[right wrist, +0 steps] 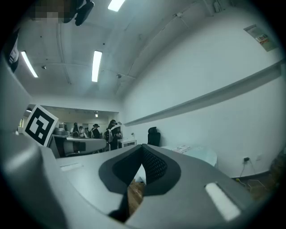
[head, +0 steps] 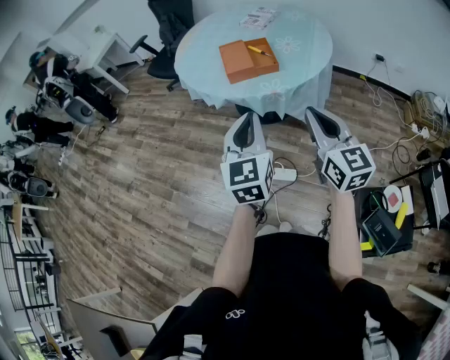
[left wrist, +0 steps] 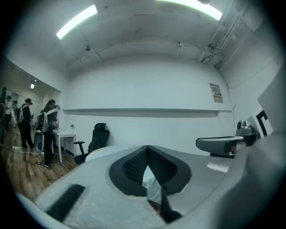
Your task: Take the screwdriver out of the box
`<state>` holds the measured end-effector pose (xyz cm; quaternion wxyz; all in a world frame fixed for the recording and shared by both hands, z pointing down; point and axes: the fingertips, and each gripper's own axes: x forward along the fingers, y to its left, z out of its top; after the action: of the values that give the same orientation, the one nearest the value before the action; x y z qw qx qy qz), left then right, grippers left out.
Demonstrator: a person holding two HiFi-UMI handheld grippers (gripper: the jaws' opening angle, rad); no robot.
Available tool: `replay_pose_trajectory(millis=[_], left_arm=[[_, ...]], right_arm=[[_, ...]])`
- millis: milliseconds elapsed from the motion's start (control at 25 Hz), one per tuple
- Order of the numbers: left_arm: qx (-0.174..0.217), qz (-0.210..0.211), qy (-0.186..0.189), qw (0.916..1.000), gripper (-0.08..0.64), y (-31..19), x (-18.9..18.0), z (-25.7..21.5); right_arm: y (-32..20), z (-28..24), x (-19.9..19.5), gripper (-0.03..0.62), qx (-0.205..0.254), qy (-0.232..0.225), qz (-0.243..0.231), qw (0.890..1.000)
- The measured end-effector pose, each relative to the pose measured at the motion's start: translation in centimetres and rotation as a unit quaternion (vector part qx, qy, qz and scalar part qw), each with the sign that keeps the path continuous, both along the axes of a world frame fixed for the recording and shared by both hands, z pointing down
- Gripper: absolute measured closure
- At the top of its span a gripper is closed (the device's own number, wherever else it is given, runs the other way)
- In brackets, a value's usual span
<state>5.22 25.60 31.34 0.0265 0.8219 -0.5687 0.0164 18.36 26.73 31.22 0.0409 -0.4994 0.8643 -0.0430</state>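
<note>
An open orange box (head: 242,63) lies on a round table (head: 211,42) covered with a pale blue cloth, at the far side of the room. Inside it, along the far right edge, rests a screwdriver (head: 259,50) with a yellow handle. My left gripper (head: 247,118) and right gripper (head: 314,112) are held side by side over the wooden floor, well short of the table, pointing level towards it. In the left gripper view the left gripper (left wrist: 147,150) has its jaws together with nothing in them. The right gripper (right wrist: 143,147) is likewise shut and empty.
Papers (head: 257,17) lie at the table's far edge. A black office chair (head: 169,28) and a white desk (head: 98,49) stand to the table's left, with people beyond. A power strip (head: 285,174) and cables lie on the floor; equipment (head: 383,228) sits at the right.
</note>
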Motion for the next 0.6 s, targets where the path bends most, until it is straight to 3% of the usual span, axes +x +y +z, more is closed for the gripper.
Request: replay_pose_trajectory(millis=[600], left_arm=[[0.006, -0.002, 0.004, 1.0, 0.557, 0.4, 1.5, 0.1]], right_arm=[[-1.5, 0.9, 1.8, 0.58, -0.001, -0.019, 0.003, 1.0]])
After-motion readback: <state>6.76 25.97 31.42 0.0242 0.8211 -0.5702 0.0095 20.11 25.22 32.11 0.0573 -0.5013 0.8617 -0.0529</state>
